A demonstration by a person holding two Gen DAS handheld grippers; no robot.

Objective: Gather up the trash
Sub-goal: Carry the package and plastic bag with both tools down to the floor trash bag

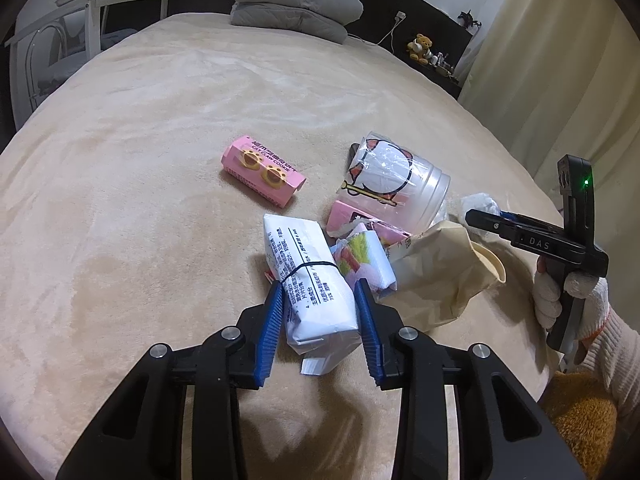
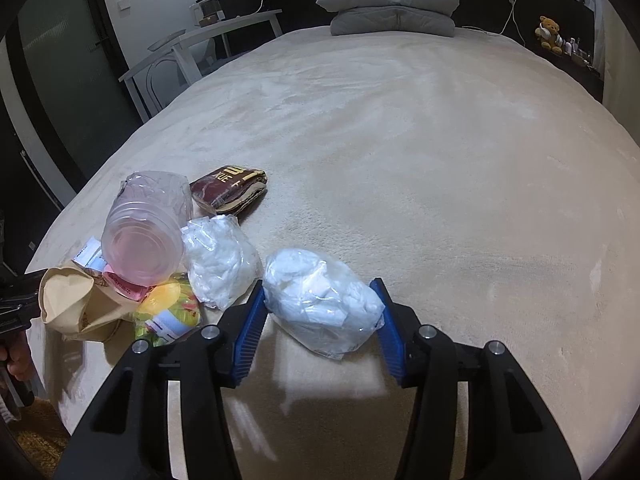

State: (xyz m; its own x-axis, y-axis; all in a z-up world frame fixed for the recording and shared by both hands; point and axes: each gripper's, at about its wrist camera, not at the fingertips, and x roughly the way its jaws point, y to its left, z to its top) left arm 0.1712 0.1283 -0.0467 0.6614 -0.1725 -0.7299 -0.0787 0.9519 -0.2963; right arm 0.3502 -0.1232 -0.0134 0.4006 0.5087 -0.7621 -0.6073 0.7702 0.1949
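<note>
Trash pile lying on beige bed cover (image 1: pixel 160 120), near the bed's edge.

L gripper (image 1: pixel 319 292): jaws standing apart, straddling a white printed packet (image 1: pixel 316 280) w/ a black band round it. Blue pads (image 1: pixel 272 320) sitting just beside the packet's sides; left pad looks to be touching, right pad showing a thin gap, so not clamped as far as can be told.

R gripper (image 2: pixel 322 292): jaws apart, straddling a clear bag of white stuff (image 2: pixel 324 300). Pads (image 2: pixel 250 332) close to both sides of the bag; contact at the tips looking likely, firm squeeze can't tell.

Rest of pile, left wrist view: pink cookie box (image 1: pixel 262 174) lying apart from the heap, to its left. Clear plastic jar (image 1: pixel 394 184) lying on its side over a second pink box (image 1: pixel 352 216). Colourful wrapper (image 1: pixel 366 260) sitting betw. white packet and crumpled brown paper bag (image 1: pixel 436 276).

Right wrist view: second clear bag (image 2: pixel 220 260) lying just beside the jar's base; dark brown pouch (image 2: pixel 230 190) lying behind the jar; yellow-green wrapper (image 2: pixel 168 312) in front.

Folded grey bedding (image 1: pixel 296 4) sitting at far end of bed.
</note>
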